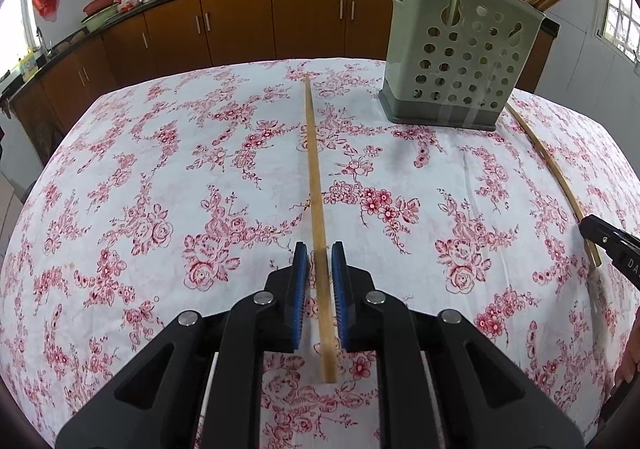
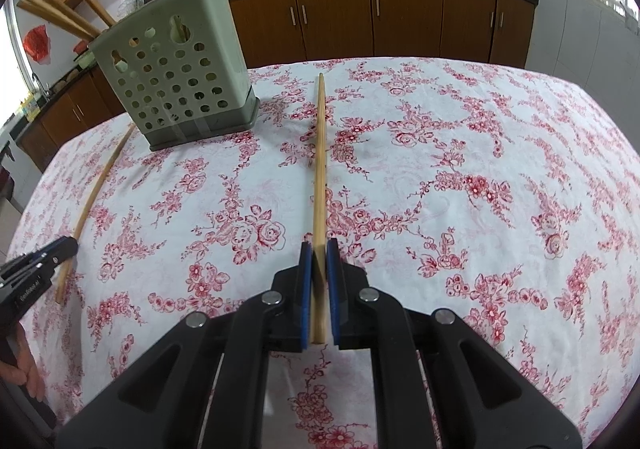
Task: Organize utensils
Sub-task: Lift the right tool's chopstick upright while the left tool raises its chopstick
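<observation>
Each gripper straddles a chopstick near its butt end on the floral worktop [image 1: 160,169]: the left gripper [image 1: 319,249] fingers stand slightly apart around the left chopstick [image 1: 314,169], the right gripper [image 2: 319,247] fingers pinch the right chopstick [image 2: 320,169]. Light, stiff, slick bamboo, likely to roll; the holder [image 1: 460,61] waits nearby.

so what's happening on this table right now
A person is putting chopsticks away with two handheld grippers. The left gripper straddles one chopstick lying on the floral tablecloth, with small gaps either side. The right gripper is closed on another chopstick. The green perforated holder behind already holds several chopsticks.
</observation>
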